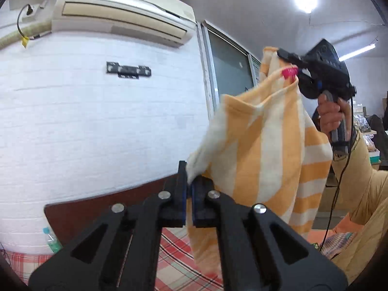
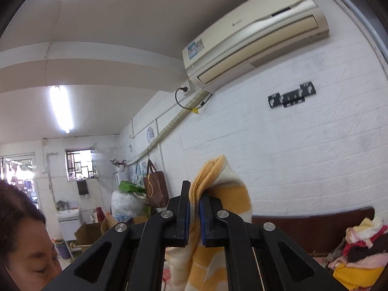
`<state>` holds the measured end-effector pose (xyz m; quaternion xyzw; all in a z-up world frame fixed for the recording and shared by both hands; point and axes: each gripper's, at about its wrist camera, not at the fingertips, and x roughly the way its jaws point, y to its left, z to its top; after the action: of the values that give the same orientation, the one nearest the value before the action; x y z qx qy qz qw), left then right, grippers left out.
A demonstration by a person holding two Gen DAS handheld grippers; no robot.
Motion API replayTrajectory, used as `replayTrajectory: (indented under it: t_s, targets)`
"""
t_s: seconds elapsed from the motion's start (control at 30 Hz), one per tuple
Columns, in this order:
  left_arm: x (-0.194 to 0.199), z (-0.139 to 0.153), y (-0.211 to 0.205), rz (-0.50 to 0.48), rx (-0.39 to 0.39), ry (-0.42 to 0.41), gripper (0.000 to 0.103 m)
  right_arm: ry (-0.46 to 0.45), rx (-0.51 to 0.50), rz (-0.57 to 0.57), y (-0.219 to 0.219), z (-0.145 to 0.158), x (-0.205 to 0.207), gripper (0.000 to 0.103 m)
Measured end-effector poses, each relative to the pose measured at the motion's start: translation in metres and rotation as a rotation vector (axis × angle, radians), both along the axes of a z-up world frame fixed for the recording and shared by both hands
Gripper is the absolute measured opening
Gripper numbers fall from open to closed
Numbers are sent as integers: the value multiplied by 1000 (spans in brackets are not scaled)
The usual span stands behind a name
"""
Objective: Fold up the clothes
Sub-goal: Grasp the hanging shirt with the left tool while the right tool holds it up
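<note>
The shirt (image 1: 264, 150), orange and white striped, hangs in the air above the checked bed (image 1: 174, 262), long axis running down. The left gripper (image 1: 188, 189) pinches one white corner; the right gripper (image 2: 194, 208) clamps a bunched orange hem. Only the left view shows the hand (image 1: 331, 114) on the right gripper; only the right shows a clothes pile (image 2: 359, 249) and an open box (image 2: 88, 234), contents unclear

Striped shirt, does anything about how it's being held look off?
Nothing is damaged. The striped shirt hangs bunched and twisted between the left gripper and right gripper, not spread flat.
</note>
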<state>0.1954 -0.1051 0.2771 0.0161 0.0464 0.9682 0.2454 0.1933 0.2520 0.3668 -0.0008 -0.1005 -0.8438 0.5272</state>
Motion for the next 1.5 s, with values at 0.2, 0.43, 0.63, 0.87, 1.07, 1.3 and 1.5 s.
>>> replayTrajectory:
  t_s: [0.2,0.43,0.63,0.87,1.07,1.3,1.5]
  targets:
    - [19,27,-40,139,5,8,4,7,3,-52,-3,8,-6,6]
    - [-111,-109,-46,330,-90,-347,4,-264,184,-46,-79,-93,-117,6]
    - [-199,-259,-76,365,-104,-703,4,-560,445,-79,-151,-251,-216,8]
    - [-224,-327,-100,305,-2,-849,22,-836,595,-114,-185,-398,-285,8]
    - [-234,-351,-91,265,-93,-924,78,-878,499,-86,-171,-401,-302,8]
    - [-263,-392,-85,120,-81,-1097,23,-850,476,-51,-174,-385,-299,9]
    - [-259,-381,-89,176,-57,-1077,6,-828,483,-40,-180,-383,-300,9]
